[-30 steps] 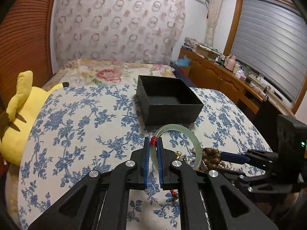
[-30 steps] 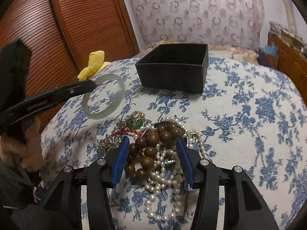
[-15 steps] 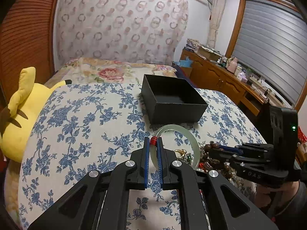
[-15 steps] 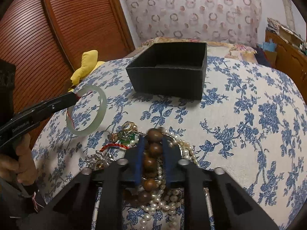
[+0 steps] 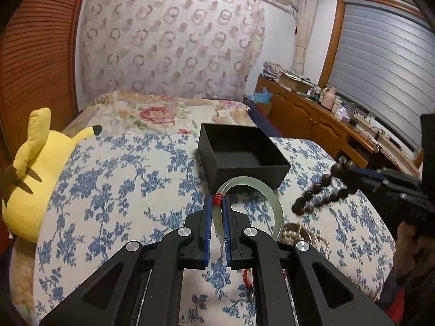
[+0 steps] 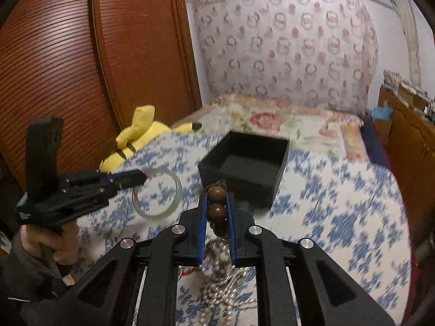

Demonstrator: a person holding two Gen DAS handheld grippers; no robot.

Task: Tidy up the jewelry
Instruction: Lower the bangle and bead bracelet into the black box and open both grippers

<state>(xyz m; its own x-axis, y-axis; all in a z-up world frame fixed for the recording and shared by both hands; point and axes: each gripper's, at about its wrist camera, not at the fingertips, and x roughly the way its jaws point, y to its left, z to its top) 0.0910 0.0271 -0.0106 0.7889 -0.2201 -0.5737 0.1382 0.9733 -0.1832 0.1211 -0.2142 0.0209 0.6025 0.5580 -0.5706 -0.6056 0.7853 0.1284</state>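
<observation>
left tool clamped on pale green bangle at its red thread wrap, bangle held in air just short of black box, which sits at 12 o'clock from the tool on the blue-floral bed cover

right tool closed on brown wooden bead strand, two beads pinched between the pads, rest of strand hanging below; in left view the strand dangles at 3 o'clock, lifted off the bed

pearl necklace pile lies on the bed under the right tool, at 6 o'clock; seen too at 4 o'clock in left view

box open, nothing visible inside, dark lining

yellow plush toy at 9 o'clock on bed edge

person's hand grips left tool handle, dark sleeve; right view motion-blurred
</observation>
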